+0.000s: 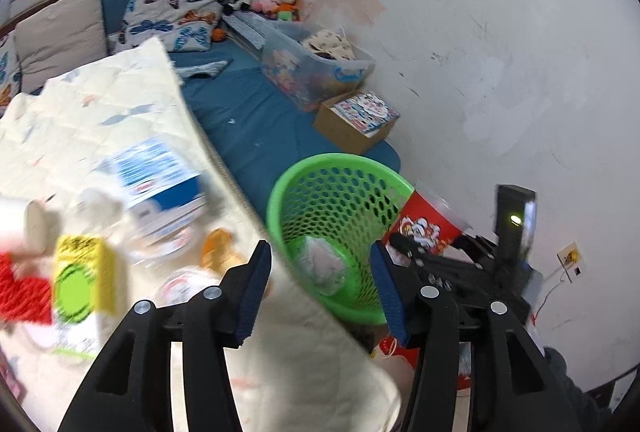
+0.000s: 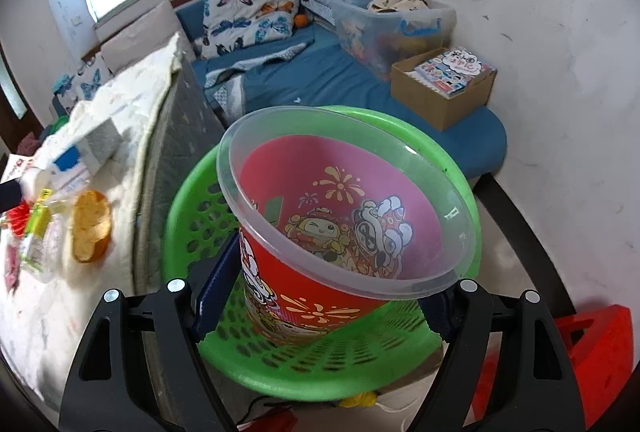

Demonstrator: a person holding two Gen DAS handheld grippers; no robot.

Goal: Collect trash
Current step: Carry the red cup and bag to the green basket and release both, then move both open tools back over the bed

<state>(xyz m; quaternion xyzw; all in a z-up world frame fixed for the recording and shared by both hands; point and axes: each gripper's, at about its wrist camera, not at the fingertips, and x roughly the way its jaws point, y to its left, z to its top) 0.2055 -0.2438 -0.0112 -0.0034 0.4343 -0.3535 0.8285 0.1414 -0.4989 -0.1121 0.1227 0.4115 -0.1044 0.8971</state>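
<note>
A cream quilt (image 1: 132, 104) strewn with litter is seen beside a green perforated basket (image 1: 340, 216), in which a crumpled white wad (image 1: 326, 262) already lies. A red printed plastic tub (image 2: 344, 232), judged light, stiff and slick-walled, is held clamped across its lower body by the right gripper (image 2: 320, 308), tilted over the basket's mouth; the tapered wall is best taken low. The left gripper (image 1: 320, 290) is held wide apart, empty.
</note>
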